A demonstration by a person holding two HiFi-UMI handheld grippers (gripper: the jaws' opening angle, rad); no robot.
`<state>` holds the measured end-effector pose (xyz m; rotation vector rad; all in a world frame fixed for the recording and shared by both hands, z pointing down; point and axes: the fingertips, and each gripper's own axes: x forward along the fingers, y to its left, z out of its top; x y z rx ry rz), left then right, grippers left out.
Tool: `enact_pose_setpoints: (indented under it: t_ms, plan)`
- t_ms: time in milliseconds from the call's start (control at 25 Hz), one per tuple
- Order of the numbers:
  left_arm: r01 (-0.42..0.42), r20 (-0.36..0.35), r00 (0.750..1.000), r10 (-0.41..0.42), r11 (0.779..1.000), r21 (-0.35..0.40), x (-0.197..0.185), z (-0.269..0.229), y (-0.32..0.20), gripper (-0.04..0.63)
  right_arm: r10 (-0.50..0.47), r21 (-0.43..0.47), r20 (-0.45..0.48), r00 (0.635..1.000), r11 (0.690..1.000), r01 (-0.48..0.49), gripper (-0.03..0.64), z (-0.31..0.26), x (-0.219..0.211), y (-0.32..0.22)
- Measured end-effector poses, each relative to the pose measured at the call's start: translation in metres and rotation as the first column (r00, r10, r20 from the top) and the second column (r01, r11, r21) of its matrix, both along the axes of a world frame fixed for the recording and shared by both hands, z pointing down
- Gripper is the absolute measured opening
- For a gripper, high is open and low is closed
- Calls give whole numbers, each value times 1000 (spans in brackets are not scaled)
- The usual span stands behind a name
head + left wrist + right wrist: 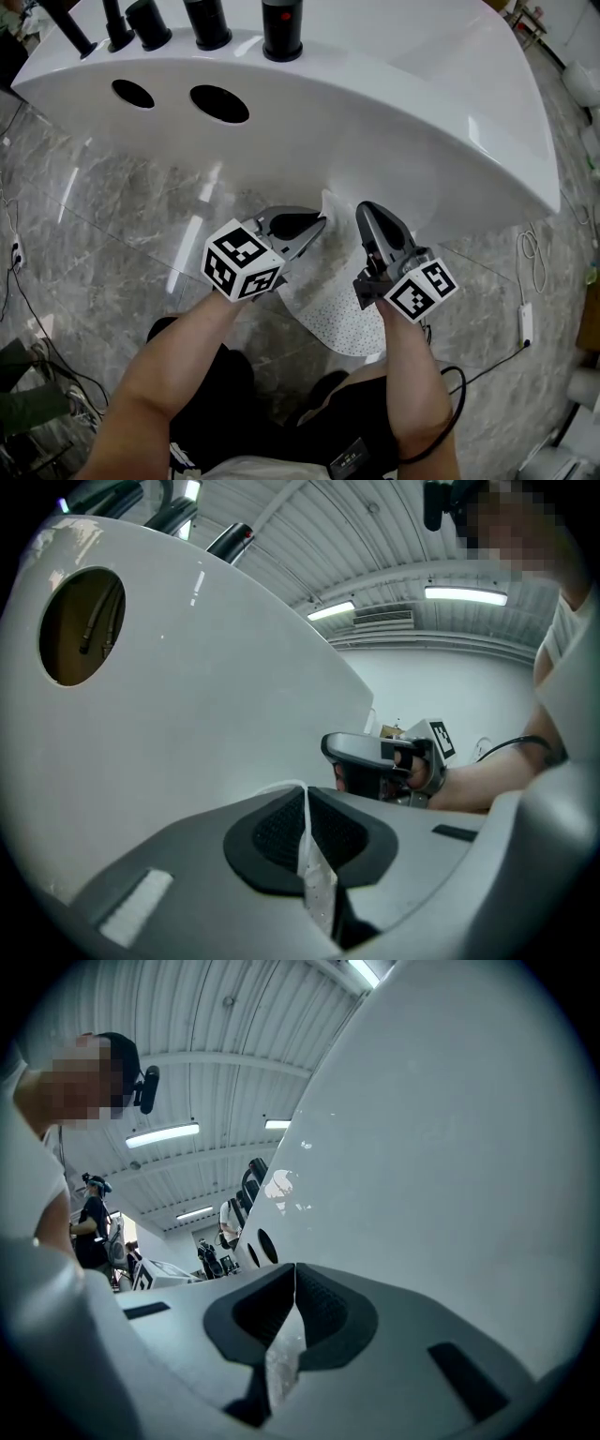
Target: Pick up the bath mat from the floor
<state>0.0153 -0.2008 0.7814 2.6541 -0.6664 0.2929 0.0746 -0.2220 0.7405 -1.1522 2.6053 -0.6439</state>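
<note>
Nearest to us, on the side of the bathtub (394, 112) where we stand, our two forearms reach forward; each carries a marker cube, the left cube (242, 261) and the right cube (421, 289) side by side below the tub's near wall; the left gripper (314, 225) has its jaws closed on an edge of the bath mat (333, 314), and in the left gripper view (306, 808) the thin white perforated sheet (317, 883) runs pinched between the black pads; the right gripper (366, 208) grips the mat too, its jaws shut on a fold of it (281, 1363) in the right gripper view (293, 1283); the mat hangs between the two grippers just in front of the tub's wall, its dotted lower part drooping toward our legs; we cannot tell whether its lowest edge touches the floor (112, 216); the floor is glossy grey marble, with a white cable (525, 319) lying right of the tub; farther off, two dark oval holes (218, 103) sit in the tub's white shell; beyond them, a row of black cylinders (282, 28) stands along the tub's far rim.
</note>
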Motion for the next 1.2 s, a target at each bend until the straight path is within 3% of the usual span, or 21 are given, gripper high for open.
enact_pose_setpoints:
  t_ms: [280,360,480,880,1200]
  plan:
    - [76,-10,997,-76,997,11,-3,-3,-12,12,-2,10,-7,1000,1000,2,6,-20,-2,6]
    - [104,15,994,-104,994,17,1,-4,-9,12,-27,-2,-46,999,1000,27,6,-31,4,14]
    - [72,78,994,-74,997,30,12,-21,12,12,-50,-39,-82,995,998,47,6,-52,15,29]
    - [-34,172,985,25,998,50,34,-177,65,12,-47,-176,-125,991,984,25,6,-131,65,101]
    - [-33,230,973,31,999,3,18,-287,121,11,-47,-273,-106,993,962,16,6,-221,92,158]
